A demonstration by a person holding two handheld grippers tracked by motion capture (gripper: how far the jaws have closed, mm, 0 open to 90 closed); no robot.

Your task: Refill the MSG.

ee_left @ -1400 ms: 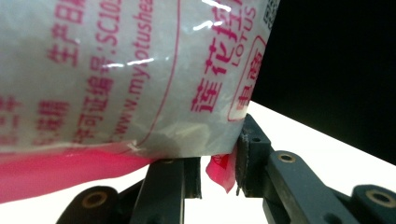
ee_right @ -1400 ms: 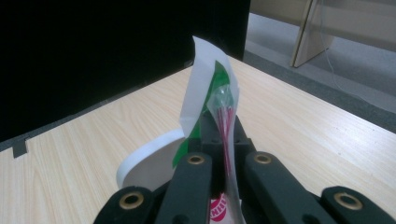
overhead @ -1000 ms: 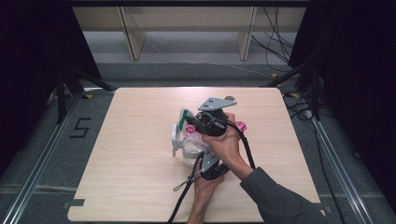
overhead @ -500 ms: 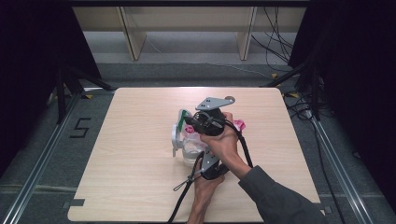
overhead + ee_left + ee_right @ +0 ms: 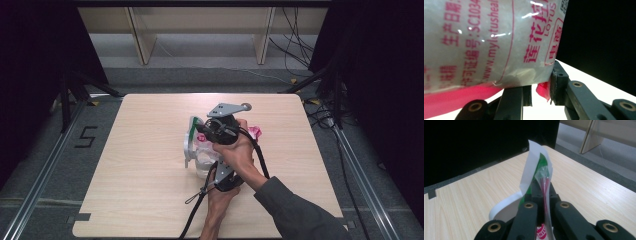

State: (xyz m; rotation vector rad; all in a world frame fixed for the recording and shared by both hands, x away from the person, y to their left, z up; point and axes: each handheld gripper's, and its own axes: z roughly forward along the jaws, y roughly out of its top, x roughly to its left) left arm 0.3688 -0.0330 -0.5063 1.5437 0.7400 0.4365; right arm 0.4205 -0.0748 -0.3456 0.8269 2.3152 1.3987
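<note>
Wooden table (image 5: 150, 200), shelf legs (image 5: 142, 42) beyond, floor cables (image 5: 295, 35).

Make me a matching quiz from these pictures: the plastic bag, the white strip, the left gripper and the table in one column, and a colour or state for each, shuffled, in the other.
Things:
1. plastic bag
2. white strip
3. left gripper
4. table

Descriptions:
A. light wood grain
B. curls upward above black jaws
C. clear, with pink printed writing
D. pinches a pink bag edge

Pairs: 1-C, 2-B, 3-D, 4-A
</note>
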